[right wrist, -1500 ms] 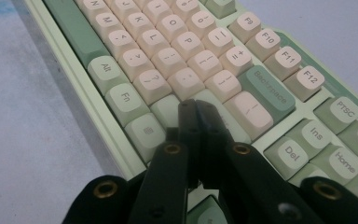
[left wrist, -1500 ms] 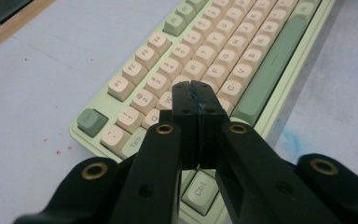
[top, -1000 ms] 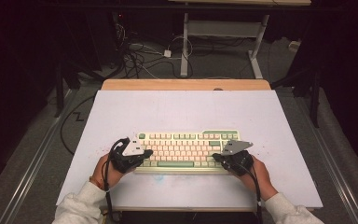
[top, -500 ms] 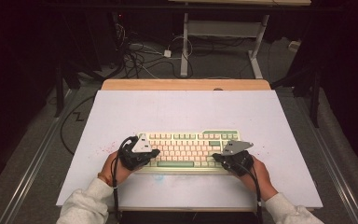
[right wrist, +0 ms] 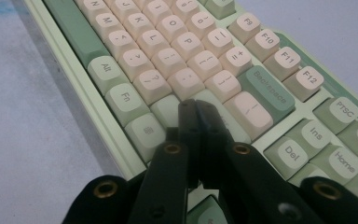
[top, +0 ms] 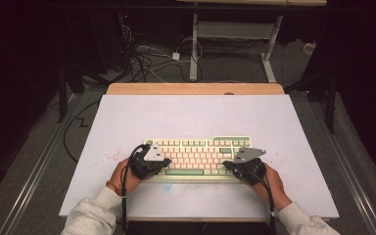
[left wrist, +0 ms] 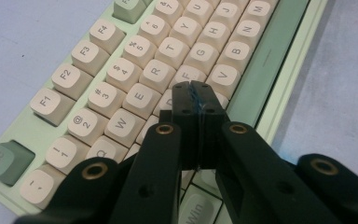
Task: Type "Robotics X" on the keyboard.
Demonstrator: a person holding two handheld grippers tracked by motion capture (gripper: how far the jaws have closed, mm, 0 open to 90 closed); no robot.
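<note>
Table's (top: pixel 186 115) a pale lavender-white sheet over a wooden top, with a strip of bare wood showing along the 12 o'clock edge. The only thing sitting on it is a mint-green mechanical keyboard (top: pixel 198 157) with cream and green keycaps, down toward 6 o'clock and lying square to the near edge. There are faint reddish specks (top: pixel 108 157) on the surface out at the keyboard's 9 o'clock side.

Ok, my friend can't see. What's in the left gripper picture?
Two black fingers, pressed shut with nothing between them, point down at a keyboard around the D and F keys. The keys are cream, with a green Esc key and space bar. The keyboard sits on a pale table.
</note>
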